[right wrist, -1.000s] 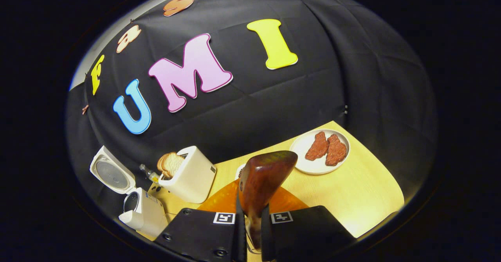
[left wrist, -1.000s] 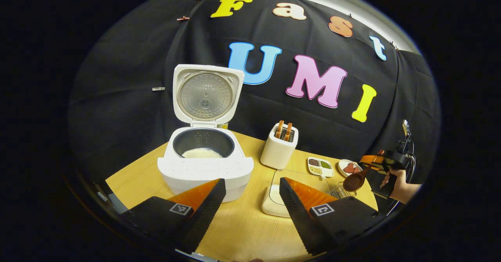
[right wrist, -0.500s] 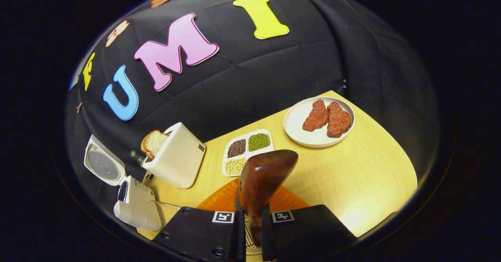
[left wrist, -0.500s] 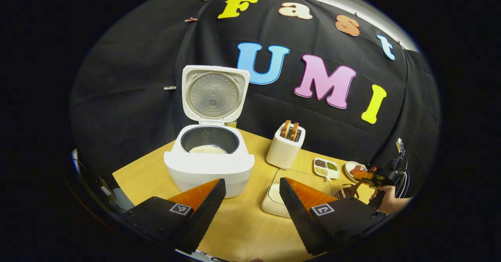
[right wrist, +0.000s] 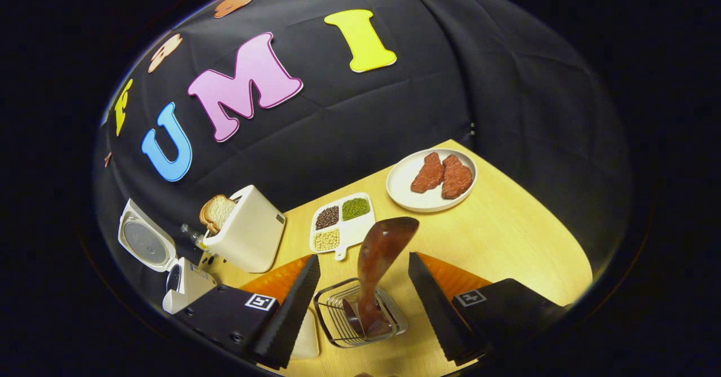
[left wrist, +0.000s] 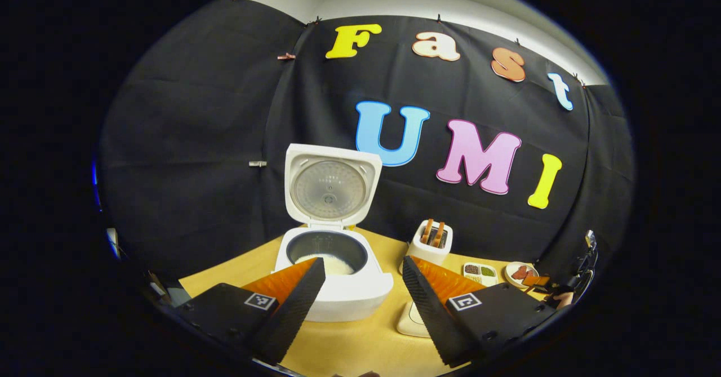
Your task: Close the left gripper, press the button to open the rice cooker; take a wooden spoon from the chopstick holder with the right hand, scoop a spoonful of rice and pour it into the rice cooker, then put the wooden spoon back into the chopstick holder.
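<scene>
The white rice cooker (left wrist: 338, 287) stands with its lid (left wrist: 331, 188) raised and white rice in its dark pot (left wrist: 332, 263). My left gripper (left wrist: 363, 284) is open in front of it, holding nothing. In the right gripper view, the wooden spoon (right wrist: 378, 264) stands handle-down in the wire chopstick holder (right wrist: 360, 315), bowl end up. My right gripper (right wrist: 363, 284) is open, its fingers wide apart on either side of the spoon and not touching it. The rice cooker (right wrist: 180, 287) sits at the far left there.
A white toaster (right wrist: 248, 236) with bread stands left of a divided dish of beans (right wrist: 342, 225). A white plate (right wrist: 431, 181) with two pieces of meat lies behind. A pale container (left wrist: 414, 320) lies right of the cooker. The hand with the right gripper (left wrist: 555, 292) is at the far right.
My right gripper lowered the spoon into the wire holder and opened, letting it go. My left gripper drew back from the cooker and stayed open.
</scene>
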The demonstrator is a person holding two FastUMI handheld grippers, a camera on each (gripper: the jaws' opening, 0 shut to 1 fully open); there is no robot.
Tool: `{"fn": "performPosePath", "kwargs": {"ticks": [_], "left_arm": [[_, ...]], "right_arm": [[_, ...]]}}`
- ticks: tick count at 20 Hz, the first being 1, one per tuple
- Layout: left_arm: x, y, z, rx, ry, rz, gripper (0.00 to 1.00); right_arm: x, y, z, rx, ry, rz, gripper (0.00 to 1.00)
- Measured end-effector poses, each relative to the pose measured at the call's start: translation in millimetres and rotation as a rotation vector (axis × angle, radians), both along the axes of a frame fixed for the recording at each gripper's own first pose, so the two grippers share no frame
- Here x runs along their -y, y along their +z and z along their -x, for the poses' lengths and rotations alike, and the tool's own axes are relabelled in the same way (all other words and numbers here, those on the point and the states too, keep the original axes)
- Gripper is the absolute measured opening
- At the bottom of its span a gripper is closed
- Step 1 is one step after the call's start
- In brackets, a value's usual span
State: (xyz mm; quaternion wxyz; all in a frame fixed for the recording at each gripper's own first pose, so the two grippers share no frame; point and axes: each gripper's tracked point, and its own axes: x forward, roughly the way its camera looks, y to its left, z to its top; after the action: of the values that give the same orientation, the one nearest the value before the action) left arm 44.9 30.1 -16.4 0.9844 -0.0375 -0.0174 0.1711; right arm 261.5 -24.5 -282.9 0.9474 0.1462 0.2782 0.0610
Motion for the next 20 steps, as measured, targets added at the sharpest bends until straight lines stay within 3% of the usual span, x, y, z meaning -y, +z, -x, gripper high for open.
{"fn": "performPosePath", "kwargs": {"ticks": [3,8,14,16,20], "left_arm": [[-24.3,29.7,-5.9,0.025,0.004,-0.033,0.95],[-56.9,92.9,-26.5,0.06,0.017,-0.012,0.96],[-112.4,177.5,-63.8,0.099,0.078,-0.081,0.95],[-118.4,193.4,-85.0,0.113,0.043,-0.055,0.95],[-155.6,219.3,-123.9,0.115,0.049,-0.12,0.95]], "right_arm": [[9.5,25.7,18.5,0.067,-0.013,0.063,0.99],[25.1,67.8,54.8,0.152,-0.038,0.14,0.99],[31.7,99.8,104.7,0.212,0.031,0.283,0.99],[32.4,117.9,110.2,0.276,0.059,0.348,0.99],[19.0,154.1,126.8,0.347,0.086,0.378,0.99]]}}
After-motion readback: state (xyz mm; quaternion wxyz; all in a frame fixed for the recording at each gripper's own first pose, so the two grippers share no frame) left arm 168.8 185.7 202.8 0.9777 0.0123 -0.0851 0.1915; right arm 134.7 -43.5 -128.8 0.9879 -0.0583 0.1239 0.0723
